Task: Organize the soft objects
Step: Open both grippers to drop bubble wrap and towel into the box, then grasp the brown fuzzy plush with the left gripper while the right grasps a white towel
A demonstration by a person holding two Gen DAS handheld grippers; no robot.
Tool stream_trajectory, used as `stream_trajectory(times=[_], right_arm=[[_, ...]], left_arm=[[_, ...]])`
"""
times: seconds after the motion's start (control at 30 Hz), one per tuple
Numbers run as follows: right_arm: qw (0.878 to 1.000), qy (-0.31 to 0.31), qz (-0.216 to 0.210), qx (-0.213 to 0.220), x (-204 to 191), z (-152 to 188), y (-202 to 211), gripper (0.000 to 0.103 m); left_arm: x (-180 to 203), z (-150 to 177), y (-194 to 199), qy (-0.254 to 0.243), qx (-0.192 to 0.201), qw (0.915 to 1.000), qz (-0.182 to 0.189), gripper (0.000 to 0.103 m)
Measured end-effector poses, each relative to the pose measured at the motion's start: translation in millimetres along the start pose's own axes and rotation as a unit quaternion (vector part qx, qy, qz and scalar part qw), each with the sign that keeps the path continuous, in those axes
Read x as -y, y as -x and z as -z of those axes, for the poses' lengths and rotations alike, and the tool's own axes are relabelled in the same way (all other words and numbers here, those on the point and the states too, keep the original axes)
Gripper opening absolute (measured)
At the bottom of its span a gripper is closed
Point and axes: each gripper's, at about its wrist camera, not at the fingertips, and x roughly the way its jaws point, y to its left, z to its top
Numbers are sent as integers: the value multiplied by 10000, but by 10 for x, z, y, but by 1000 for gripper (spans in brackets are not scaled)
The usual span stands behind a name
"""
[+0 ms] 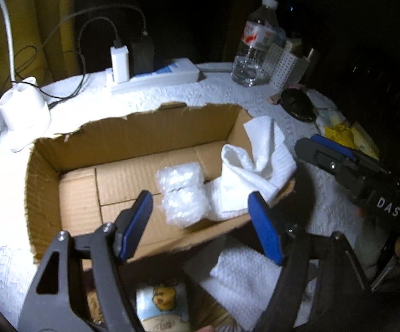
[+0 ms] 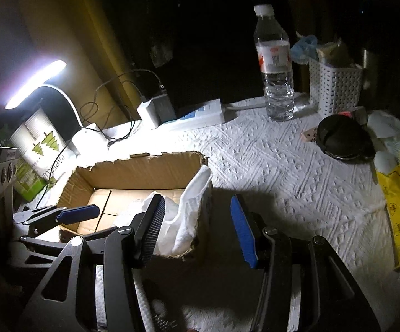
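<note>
The left hand-held gripper (image 1: 200, 221) hovers over the near wall of the torn brown cardboard box (image 1: 133, 135) on the table covered in white embossed paper towel (image 2: 283, 166), jaws wide apart and holding nothing. Straight ahead of it, on the box floor, lies the crumpled clear bubble-wrap bundle (image 1: 182, 193), its long axis running roughly away from the gripper. Touching its right side, the white folded cloth (image 1: 252, 171) drapes over the box's right wall, half in and half out. The right hand-held gripper (image 2: 197, 229) hangs just outside that wall, jaws also apart and empty, so it seems the nearer one for tucking the cloth inside.
</note>
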Motion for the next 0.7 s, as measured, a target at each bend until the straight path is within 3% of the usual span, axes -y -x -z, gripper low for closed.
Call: stream_trajectory(times=[0.7], right_arm=[[9996,276,68,27,-460,394,397,53]], left_arm=[[-137,474,655,221,456,9987,35,73]])
